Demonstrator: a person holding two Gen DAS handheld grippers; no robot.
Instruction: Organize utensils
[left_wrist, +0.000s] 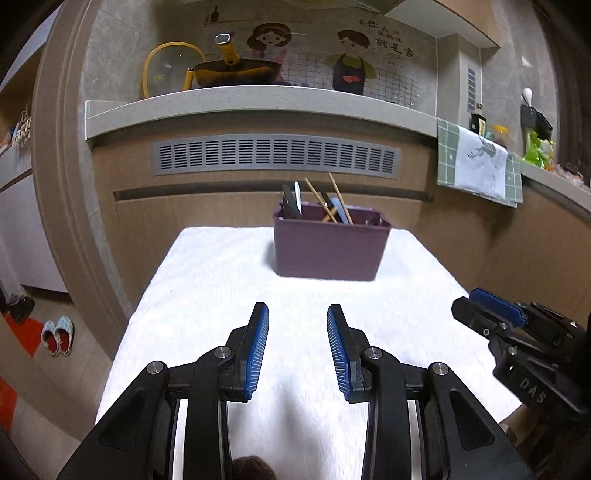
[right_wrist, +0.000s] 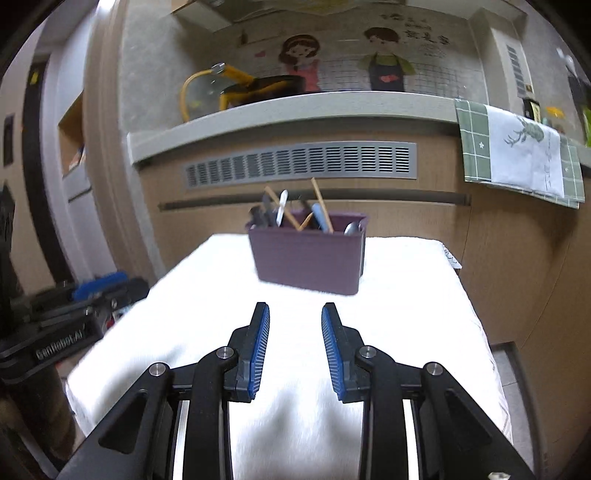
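The left hand-held gripper (left_wrist: 297, 314) has its black jaws spread well apart, the ribbed blue pads (left_wrist: 258, 350) facing each other with nothing between them and nothing touched. The right hand-held gripper (right_wrist: 295, 312) stands the same way: jaws apart, empty, blue ribbed pads (right_wrist: 334, 350) bare. In the left wrist view the right one shows off to the right side (left_wrist: 491, 314), hovering at the table's edge; in the right wrist view the left one appears blurred at the far left (right_wrist: 99, 291).

Directly beneath and ahead of both lies the table (left_wrist: 207, 295), covered in a white, fluffy, towel-like cloth with a soft pile. Farther ahead of the fingertips, near the far edge of the cloth, stands the dark purple rectangular plastic utensil holder (left_wrist: 330, 247), upright. Inside it, leaning at different angles, are thin wooden chopsticks (left_wrist: 338, 195), a white-handled utensil (left_wrist: 297, 194), a light blue handle (left_wrist: 340, 210) and some dark-handled pieces; the right wrist view also shows a metal spoon bowl (right_wrist: 352, 228) at its right end.

Beyond the holder rises a brown wood-grain cabinet front with a long grey slotted vent grille (left_wrist: 277, 155). Above it runs a pale speckled stone counter (left_wrist: 258, 103), carrying a yellow-handled dark pan (left_wrist: 236, 72) and a yellow-rimmed glass lid (left_wrist: 166, 70). A green checked cloth with a white panel (left_wrist: 480, 166) hangs over the counter to the right. On the floor to the left sits a pair of slippers (left_wrist: 58, 334).
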